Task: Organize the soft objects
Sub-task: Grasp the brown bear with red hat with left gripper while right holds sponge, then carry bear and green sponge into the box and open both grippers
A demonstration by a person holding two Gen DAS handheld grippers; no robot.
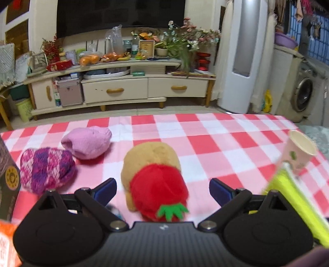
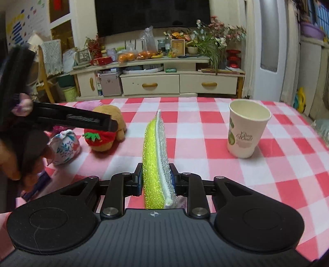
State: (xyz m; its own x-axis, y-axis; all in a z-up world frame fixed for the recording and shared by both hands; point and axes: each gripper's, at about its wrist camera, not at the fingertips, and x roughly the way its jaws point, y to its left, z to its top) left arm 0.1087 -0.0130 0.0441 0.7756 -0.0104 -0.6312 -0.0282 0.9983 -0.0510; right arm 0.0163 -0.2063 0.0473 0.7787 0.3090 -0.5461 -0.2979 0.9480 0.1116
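The right gripper [image 2: 157,181] is clamped on one scouring sponge [image 2: 156,156], which stands on edge between its pads, yellow-green on one face and silvery white on the other, pointing away over the desk. The left gripper [image 1: 162,190] has its jaws wide apart, holding nothing; it hovers just over one plush toy [image 1: 153,180], tan with a red strawberry-like cap and a green felt leaf (whether a finger touches the toy cannot be told).

Counted across both views, the soft things are: one scouring sponge, one plush toy, one pale pink knitted piece [image 1: 87,142], one purple and pink knitted piece [image 1: 47,169], and one small white cloth bundle [image 2: 64,146] with a floral print. The two knitted pieces lie side by side left of the plush toy; the bundle sits just beside the toy on its near side. There is also one paper cup [image 2: 245,128], upright and open, well to the right of the sponge.

A red, pink and white checked cloth [image 2: 267,174] covers the desk. Behind it stands a long cream TV cabinet [image 1: 123,90] with two drawers, crowded with fruit, bottles, a framed picture and flowers, under a dark television [image 1: 121,14]. A tall white appliance [image 1: 238,61] and a washing machine [image 1: 304,94] stand at the right.
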